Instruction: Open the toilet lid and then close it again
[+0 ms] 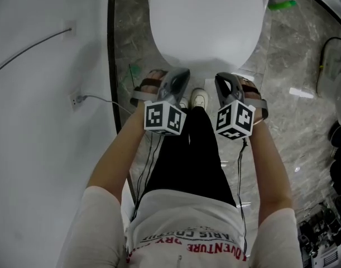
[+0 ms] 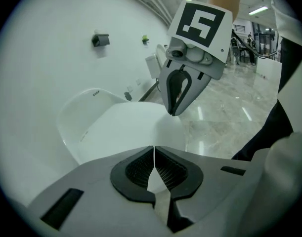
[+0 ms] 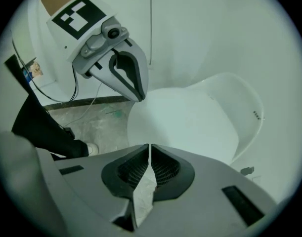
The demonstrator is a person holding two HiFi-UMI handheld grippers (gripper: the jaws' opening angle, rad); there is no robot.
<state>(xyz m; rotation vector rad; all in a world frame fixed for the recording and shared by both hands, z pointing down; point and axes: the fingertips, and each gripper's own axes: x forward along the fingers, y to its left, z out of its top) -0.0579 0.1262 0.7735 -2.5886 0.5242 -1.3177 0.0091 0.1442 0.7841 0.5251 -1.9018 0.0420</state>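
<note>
The white toilet lid (image 1: 206, 21) lies down flat over the bowl at the top of the head view; it also fills the middle of the left gripper view (image 2: 121, 127) and the right gripper view (image 3: 190, 122). My left gripper (image 1: 181, 74) hovers just in front of the lid's near rim, its jaws shut with nothing between them (image 2: 154, 149). My right gripper (image 1: 221, 80) hangs beside it at the same rim, also shut and empty (image 3: 150, 147). Neither one touches the lid. Each gripper shows in the other's view: right gripper (image 2: 175, 110), left gripper (image 3: 138, 95).
A white wall (image 1: 36, 121) runs close along the left, with a socket and cable (image 1: 76, 100). The person's white shoes (image 1: 199, 97) stand on the marble floor (image 1: 287, 121) before the bowl. A green object (image 1: 283, 5) lies at back right; dark gear (image 1: 326, 228) sits at the right edge.
</note>
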